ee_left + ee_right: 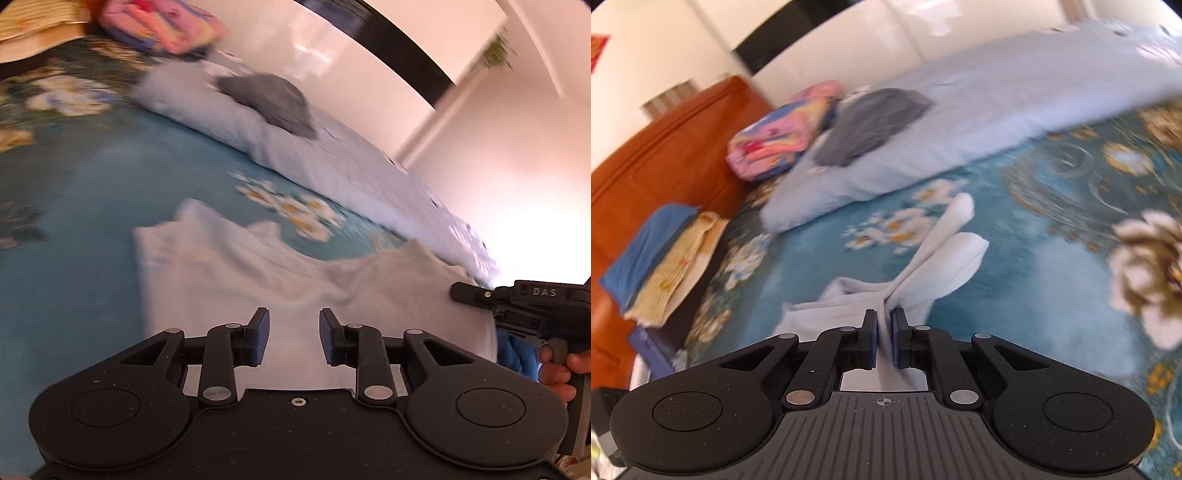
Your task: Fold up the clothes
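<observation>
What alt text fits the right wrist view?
The right claw is shut on a bunched white garment whose loose ends trail forward over a teal flowered bedspread. Behind lie a pale blue quilt with a grey garment on it, a colourful folded bundle and an orange headboard.

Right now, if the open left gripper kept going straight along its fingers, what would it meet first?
Most likely the white garment: the left gripper is open just above its cloth, which fills the gap between the fingers. Beyond lies the teal floral bedspread. Blur leaves depth uncertain.
</observation>
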The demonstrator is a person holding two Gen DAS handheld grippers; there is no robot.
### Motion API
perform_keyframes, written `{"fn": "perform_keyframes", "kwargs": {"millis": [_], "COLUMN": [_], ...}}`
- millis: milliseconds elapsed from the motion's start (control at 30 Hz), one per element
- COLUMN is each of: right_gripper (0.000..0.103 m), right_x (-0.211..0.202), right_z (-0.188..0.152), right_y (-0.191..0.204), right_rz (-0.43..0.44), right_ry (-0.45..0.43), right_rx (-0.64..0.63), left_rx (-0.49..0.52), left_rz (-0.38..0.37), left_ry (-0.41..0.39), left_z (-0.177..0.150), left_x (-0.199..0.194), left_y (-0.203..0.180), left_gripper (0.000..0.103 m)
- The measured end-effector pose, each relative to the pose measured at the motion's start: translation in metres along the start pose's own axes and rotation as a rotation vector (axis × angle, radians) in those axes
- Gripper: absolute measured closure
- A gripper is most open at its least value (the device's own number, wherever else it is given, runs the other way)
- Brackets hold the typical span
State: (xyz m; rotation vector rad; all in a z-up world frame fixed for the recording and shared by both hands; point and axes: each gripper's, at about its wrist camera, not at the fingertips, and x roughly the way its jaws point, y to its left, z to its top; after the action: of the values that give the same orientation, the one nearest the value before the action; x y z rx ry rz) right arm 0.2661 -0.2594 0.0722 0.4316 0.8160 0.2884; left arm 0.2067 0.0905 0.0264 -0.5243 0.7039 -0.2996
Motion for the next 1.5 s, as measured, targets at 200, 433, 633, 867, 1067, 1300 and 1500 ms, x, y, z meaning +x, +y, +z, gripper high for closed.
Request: {"fn": "perform_keyframes", "kwargs": {"millis": [200, 433, 633, 867, 1067, 1300, 1500], "right_gripper": [0.097, 0.101, 0.101, 0.099, 0.094, 0.089, 0.083], "right_x": [0.036, 0.106, 0.112, 0.055, 0.014, -0.003, -0.003], "right_z": [0.004, -0.021, -0.045, -0.027, -0.040, -0.056, -0.066], "right_y": [0.080, 0.149, 0.179, 0.130, 0.068, 0.020, 0.007], "right_rz": [0.039, 0.029, 0.063, 0.026, -0.056, -0.096, -0.081], "right_ry": [0.068, 0.190, 0.202, 0.071, 0.034, 0.039, 0.056], "right_rx": [-0.176, -0.232, -0.308, -0.217, -0.115, 0.003, 0.027], "left_rx": [-0.166, -0.240, -0.219, -0.143, -0.122, 0.021, 0.074], "left_rz": [0.099, 0.157, 0.128, -0.018, -0.055, -0.069, -0.003], "left_ry": [-0.045, -0.061, -0.052, -0.002, 0.022, 0.029, 0.090], "left_z": [-0.014, -0.018, -0.018, -0.015, -0.006, -0.001, -0.013], "left_x": [-0.059, -0.091, -0.092, -0.056, -0.023, 0.001, 0.024], "left_y": [0.065, 0.097, 0.092, 0.038, -0.006, -0.044, -0.050], "left_gripper": [0.075, 0.073, 0.069, 0.060, 0.051, 0.032, 0.055]}}
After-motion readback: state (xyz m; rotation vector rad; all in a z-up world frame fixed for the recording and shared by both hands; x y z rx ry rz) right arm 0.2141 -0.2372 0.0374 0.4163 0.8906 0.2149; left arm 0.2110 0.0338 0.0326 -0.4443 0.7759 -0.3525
